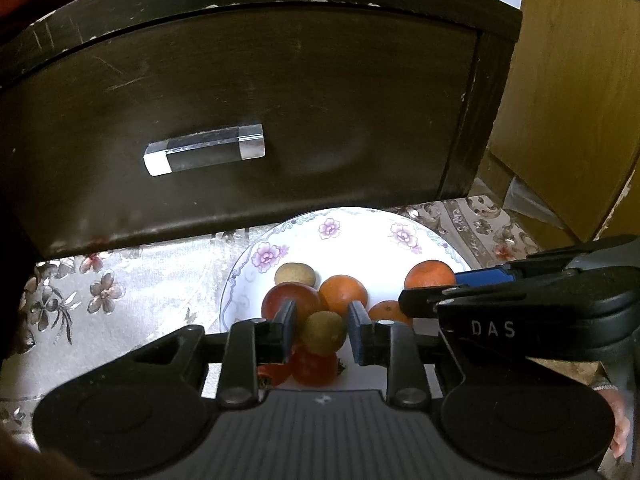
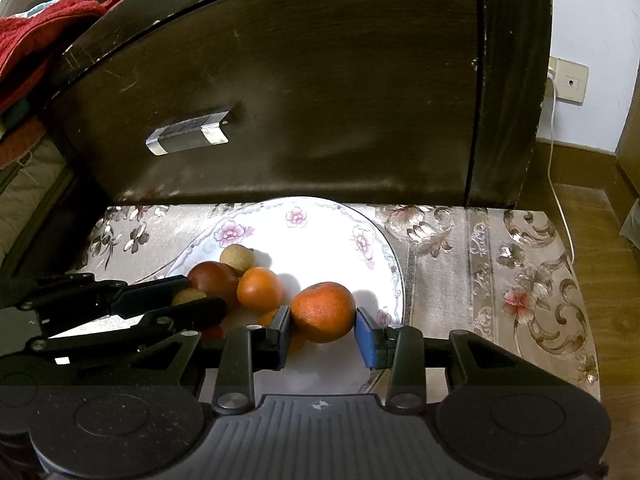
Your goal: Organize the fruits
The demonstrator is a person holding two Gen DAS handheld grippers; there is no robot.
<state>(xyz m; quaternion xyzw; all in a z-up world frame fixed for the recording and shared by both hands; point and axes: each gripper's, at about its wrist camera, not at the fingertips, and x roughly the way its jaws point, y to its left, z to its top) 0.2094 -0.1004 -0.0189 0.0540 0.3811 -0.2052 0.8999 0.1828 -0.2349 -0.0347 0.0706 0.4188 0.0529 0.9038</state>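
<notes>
A white floral plate sits on a patterned cloth just in front of a dark drawer front with a clear handle, and all the fruit lies on it. In the left wrist view the left gripper is over the plate's near left part with its jaws apart on either side of a small brownish-green fruit; the left pad seems to touch or nearly touch it, while a gap shows at the right pad, so it is not clamped. Just beyond lie a dark red fruit, an orange, and a tan fruit farthest back; a red fruit lies nearer, under the green one. In the right wrist view the right gripper straddles a larger orange on the near right of the plate; the blue pads stand close at either side, but whether they press it I cannot tell. A smaller orange lies just left of it. A red towel lies far left, above the drawer, and a wall socket with a white cord is far right.
</notes>
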